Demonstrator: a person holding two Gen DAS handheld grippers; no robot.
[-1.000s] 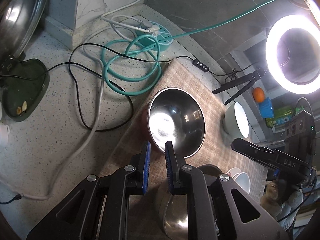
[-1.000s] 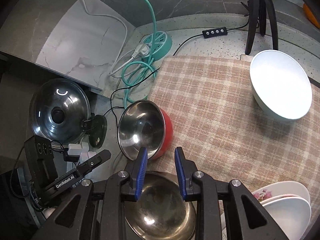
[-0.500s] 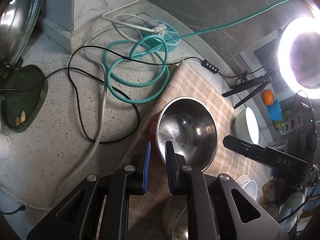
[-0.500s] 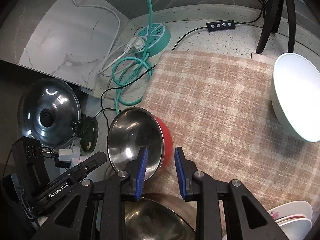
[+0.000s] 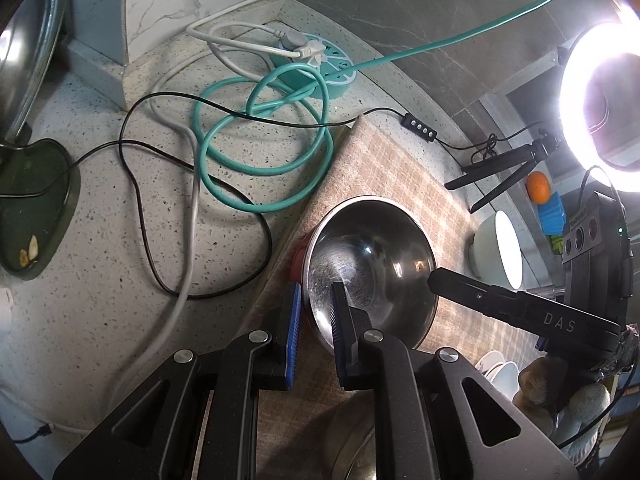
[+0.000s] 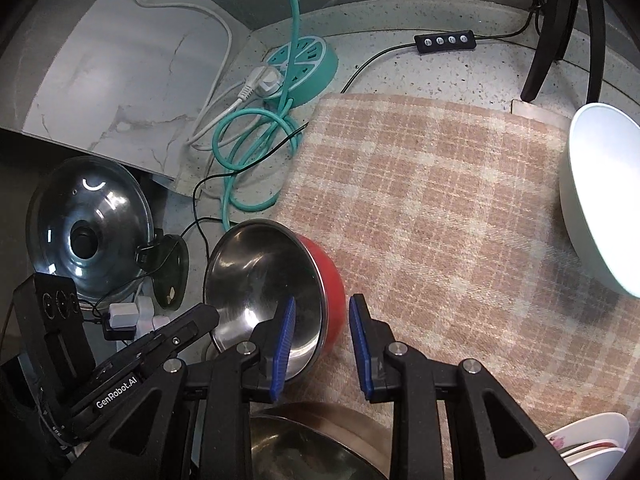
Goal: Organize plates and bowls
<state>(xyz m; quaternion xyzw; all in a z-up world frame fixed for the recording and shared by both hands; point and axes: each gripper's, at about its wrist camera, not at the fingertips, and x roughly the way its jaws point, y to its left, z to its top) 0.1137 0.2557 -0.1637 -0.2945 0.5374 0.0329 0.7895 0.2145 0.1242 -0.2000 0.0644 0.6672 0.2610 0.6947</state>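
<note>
We note the red bowl (image 6: 276, 280), steel inside, sitting at the left edge of the checked cloth (image 6: 460, 208) on the surface (image 5: 100, 280), close to the teal cable coil (image 5: 264, 148) and the black wire (image 5: 192, 248). The left gripper (image 5: 316, 320) straddles the bowl's near-left rim, one pad inside, one outside; jaws narrowly parted, and we see no clear pinch, so we read it as not yet clenched on anything. The right gripper (image 6: 322, 336) straddles the right-hand rim the same way, released, a gap showing at the outer pad. Risks as we judge them: two grippers on one smooth, curved steel rim may pull unevenly and tip or spin the bowl; a thin-rim pinch could slip. The bowl overhangs the cloth edge, so a push leftward could slide it onto the cables and snag them. The steel bowl (image 6: 304, 448) lies just near of both grippers, with stacked white dishes (image 6: 592, 440) at near right; a low lift may knock them. The white bowl (image 6: 600, 200) sits far right, well apart.
</note>
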